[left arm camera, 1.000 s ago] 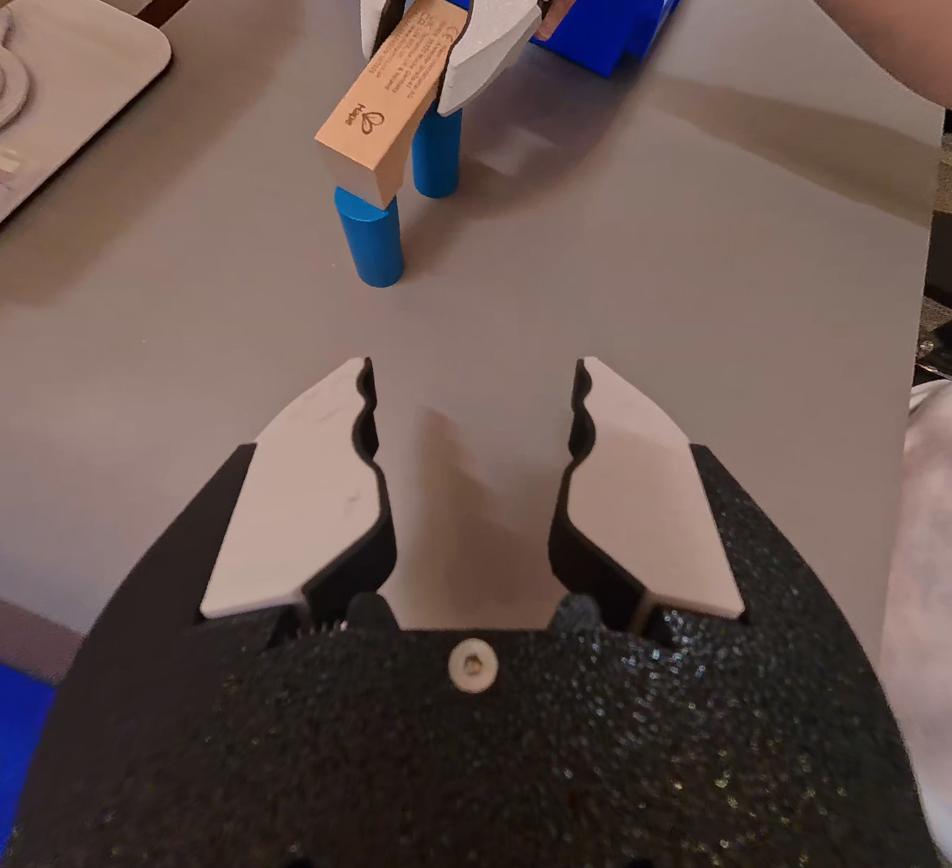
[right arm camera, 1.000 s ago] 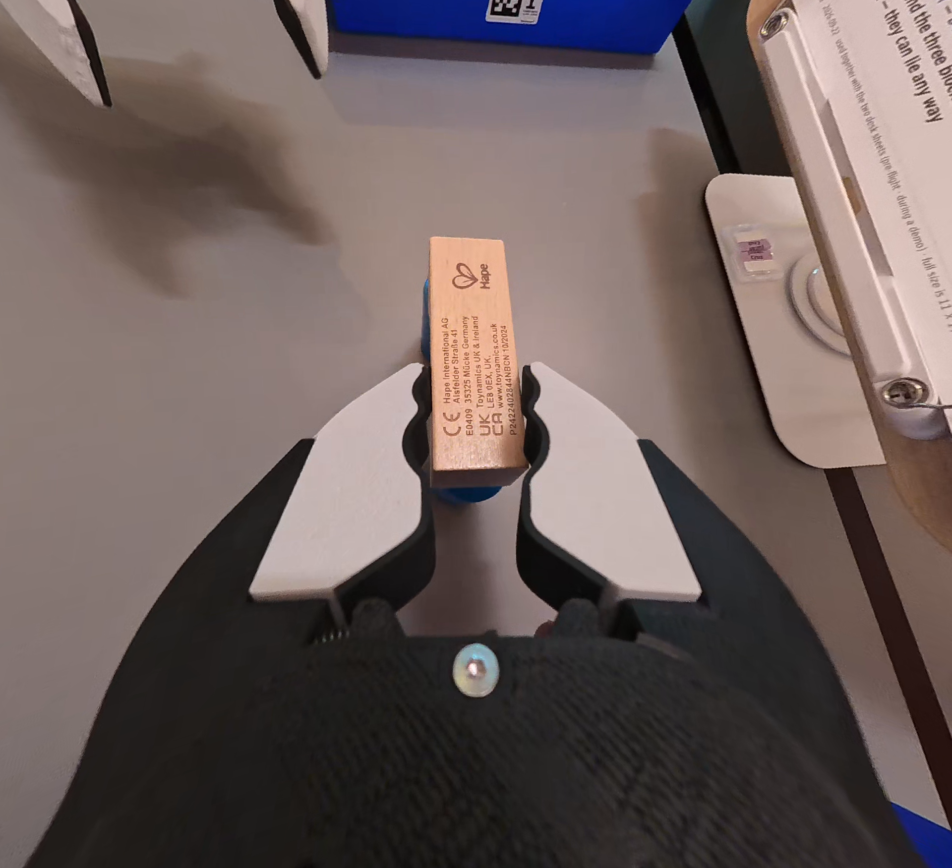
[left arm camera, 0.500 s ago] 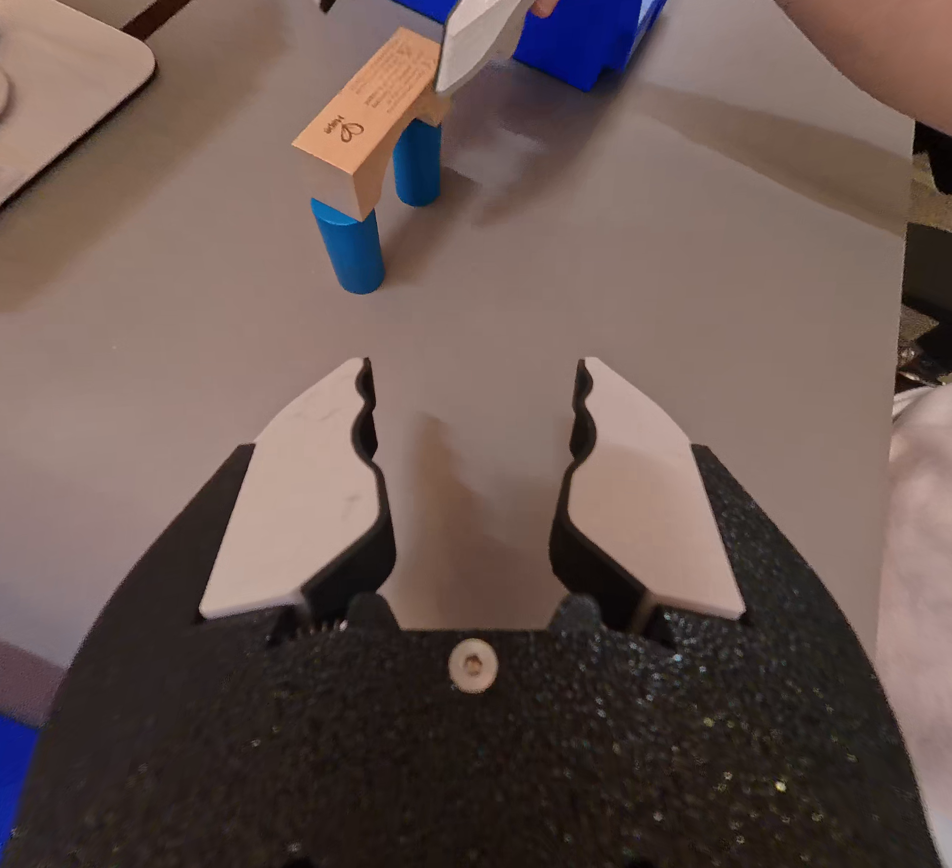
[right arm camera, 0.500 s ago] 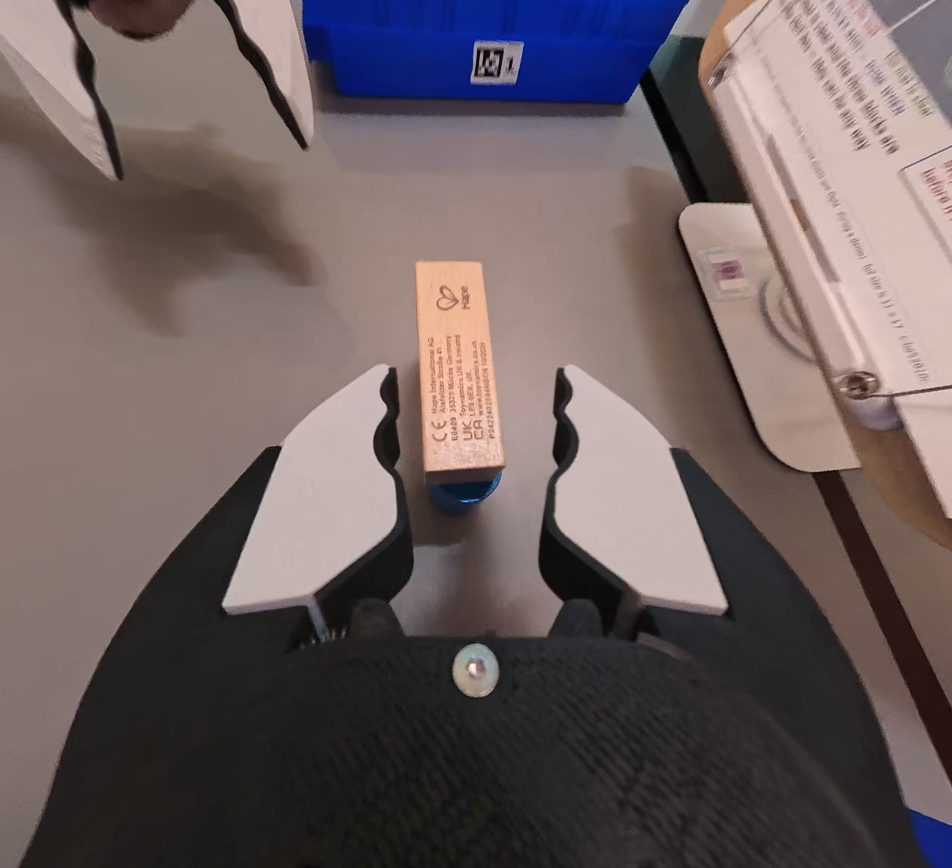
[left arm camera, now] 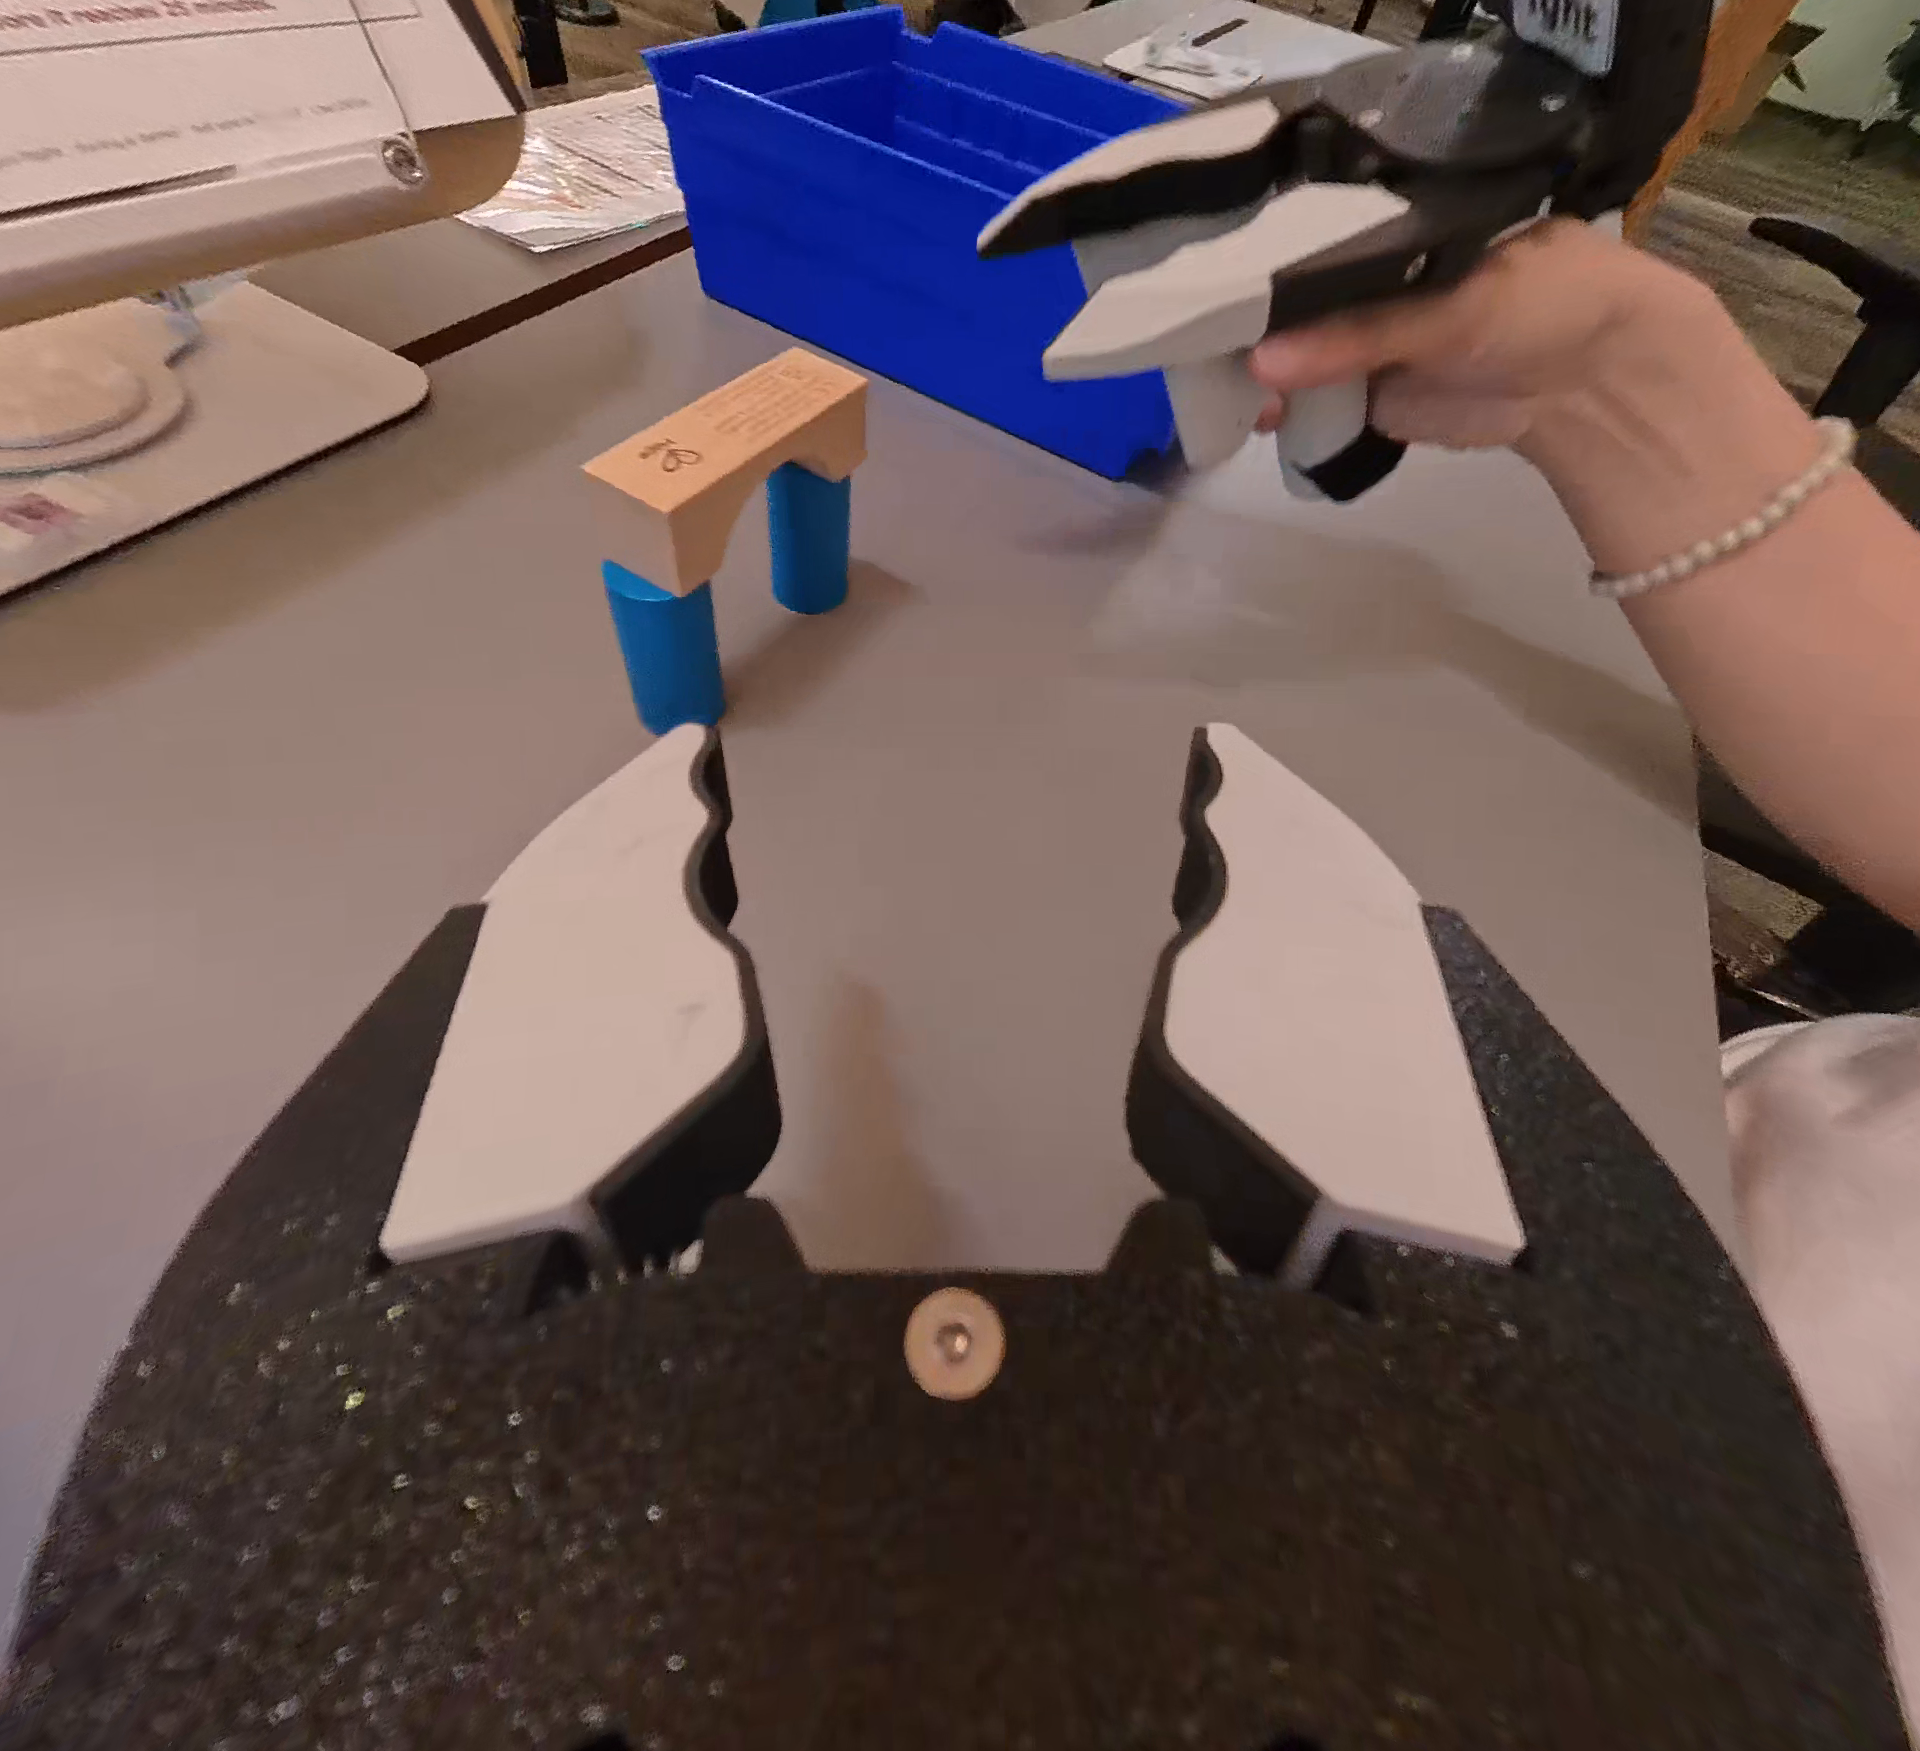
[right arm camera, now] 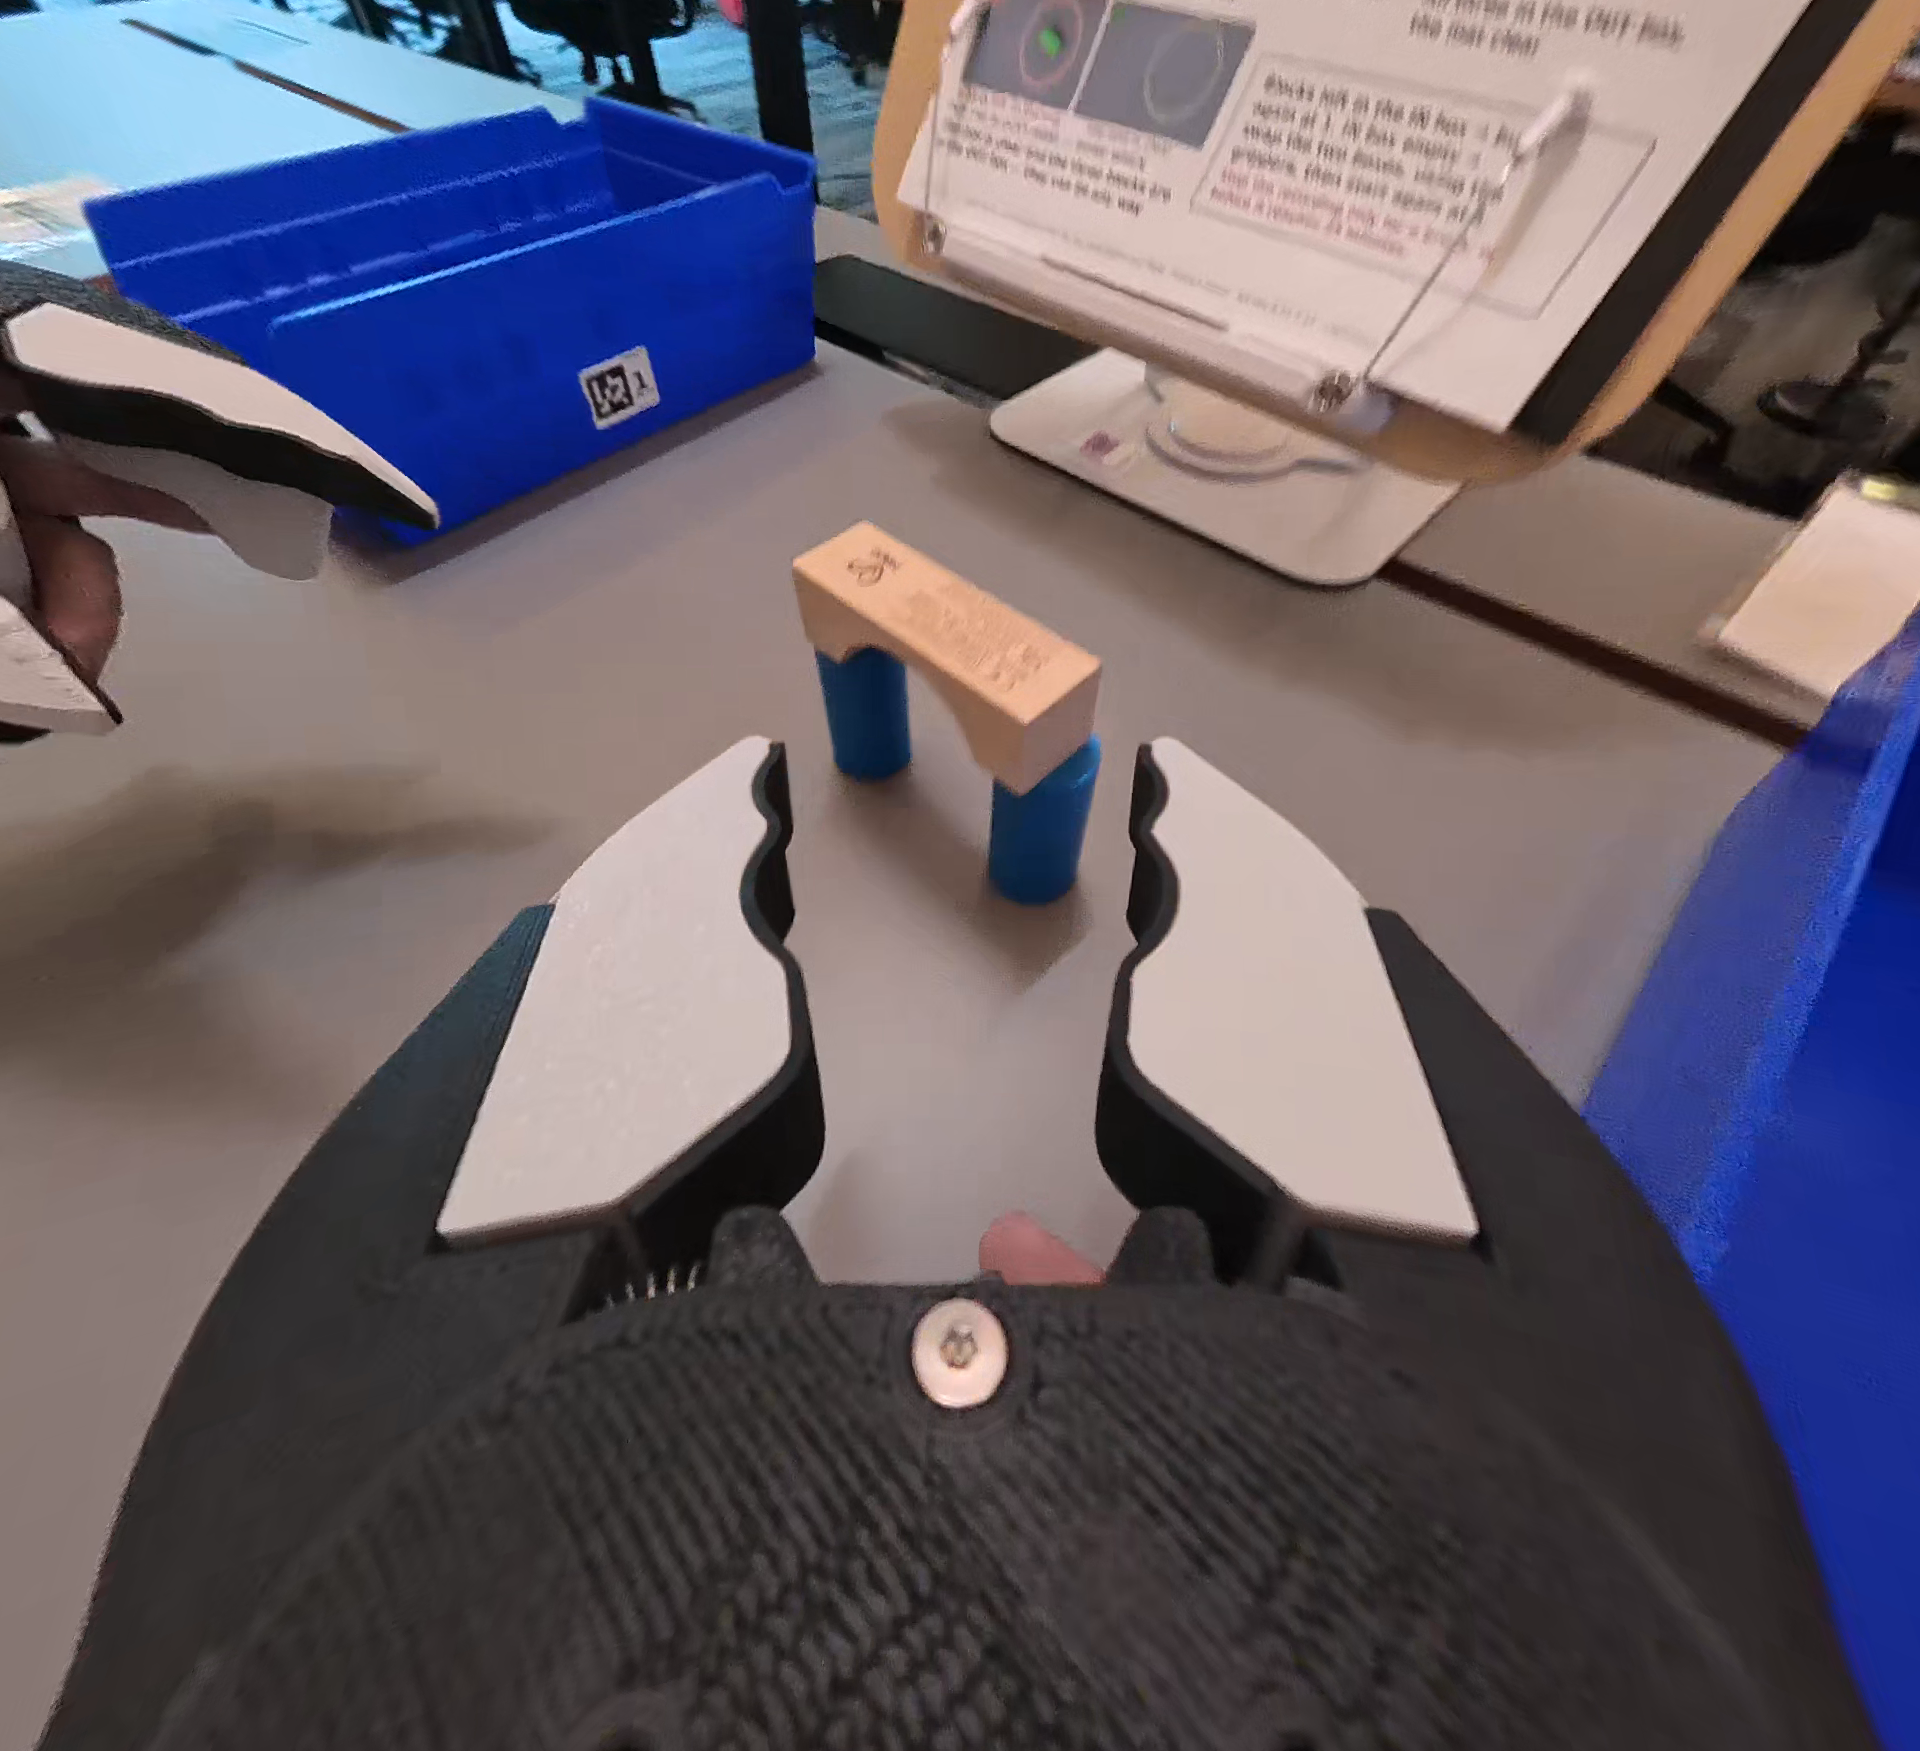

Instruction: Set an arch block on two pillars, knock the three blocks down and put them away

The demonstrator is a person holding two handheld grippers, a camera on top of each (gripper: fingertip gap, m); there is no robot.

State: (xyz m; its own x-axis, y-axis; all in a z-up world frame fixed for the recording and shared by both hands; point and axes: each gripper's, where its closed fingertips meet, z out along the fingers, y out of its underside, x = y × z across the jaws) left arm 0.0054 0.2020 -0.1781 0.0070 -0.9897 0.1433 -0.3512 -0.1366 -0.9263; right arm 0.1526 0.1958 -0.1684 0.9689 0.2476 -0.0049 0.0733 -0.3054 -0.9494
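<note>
Left wrist view shows a grey bench (left arm camera: 1091, 818) with a blue bin (left arm camera: 894, 174) at its far side and an instruction board on a white stand (left arm camera: 187, 413) to the left; desks and chairs fill the room behind. A wooden arch block (left arm camera: 727, 454) rests across two upright blue cylinders (left arm camera: 665, 641). A second earlier the right gripper (right arm camera: 956, 787) pinched that block; now it is spread, empty and drawn back just short of the cylinders. The left gripper (left arm camera: 956, 766) stays spread, holding nothing.
</note>
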